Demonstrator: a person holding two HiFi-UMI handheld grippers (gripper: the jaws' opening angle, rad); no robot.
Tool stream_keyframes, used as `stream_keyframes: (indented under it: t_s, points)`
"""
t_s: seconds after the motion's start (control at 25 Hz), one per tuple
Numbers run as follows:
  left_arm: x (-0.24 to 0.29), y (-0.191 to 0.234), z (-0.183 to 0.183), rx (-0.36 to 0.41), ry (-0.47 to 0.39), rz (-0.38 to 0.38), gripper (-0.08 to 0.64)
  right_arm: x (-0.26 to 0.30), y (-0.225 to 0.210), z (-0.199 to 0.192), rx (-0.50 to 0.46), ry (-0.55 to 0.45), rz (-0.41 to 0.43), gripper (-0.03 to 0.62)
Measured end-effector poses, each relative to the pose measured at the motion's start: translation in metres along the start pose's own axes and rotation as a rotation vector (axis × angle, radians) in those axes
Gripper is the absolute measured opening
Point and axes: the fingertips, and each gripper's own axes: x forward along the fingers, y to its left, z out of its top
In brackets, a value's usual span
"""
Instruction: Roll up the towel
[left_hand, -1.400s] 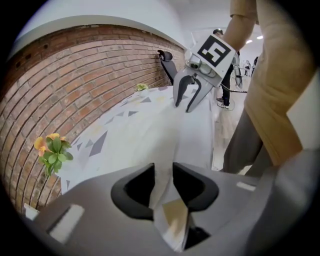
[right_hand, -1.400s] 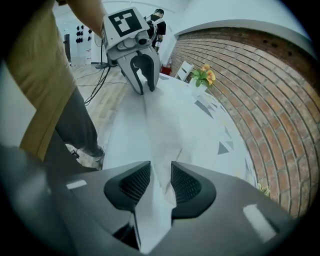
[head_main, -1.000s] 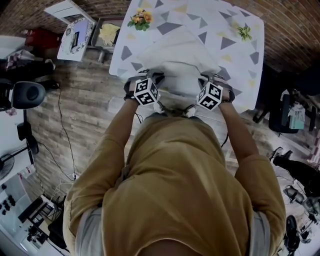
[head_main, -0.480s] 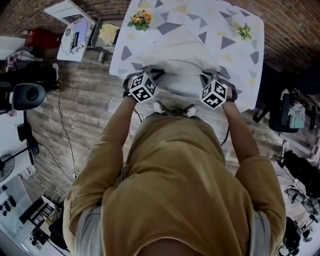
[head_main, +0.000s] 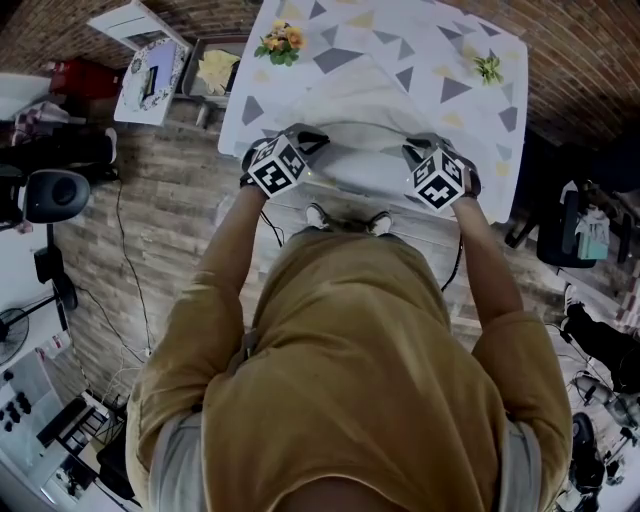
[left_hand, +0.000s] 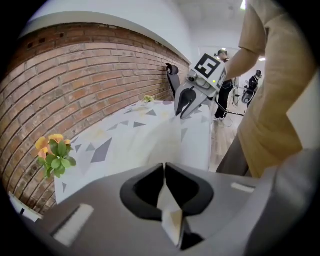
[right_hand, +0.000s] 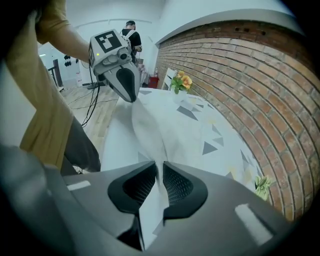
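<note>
A white towel lies on the table's triangle-patterned cloth. Its near edge is raised between my two grippers. My left gripper is shut on the towel's near left corner; in the left gripper view the cloth runs into the closed jaws. My right gripper is shut on the near right corner. Its jaws have just been closing, with the towel pinched between them. Each gripper shows in the other's view: the right gripper and the left gripper.
A pot of orange flowers stands at the table's far left and a small green plant at its far right. A brick wall runs behind the table. A side stand with books and a tray is at the left. Cables lie on the floor.
Both grippers have risen and moved toward the table's far side, carrying the towel's near edge with them. Both marker cubes have rolled slightly.
</note>
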Motion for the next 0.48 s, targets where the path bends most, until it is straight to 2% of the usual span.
stream_keyframes:
  t_s: [0.12,0.32,0.48]
  points:
    - [0.000,-0.002,0.002,-0.023,-0.005,-0.038,0.075,0.000,0.001,-0.002,0.012,0.013,0.046,0.052]
    - [-0.002,-0.019,0.001,-0.038,0.013,-0.145,0.072,-0.001,0.008,-0.010,0.033,0.044,0.141,0.052]
    - [-0.003,-0.014,0.004,-0.088,-0.003,-0.173,0.063,-0.002,0.001,-0.007,0.079,0.018,0.181,0.052]
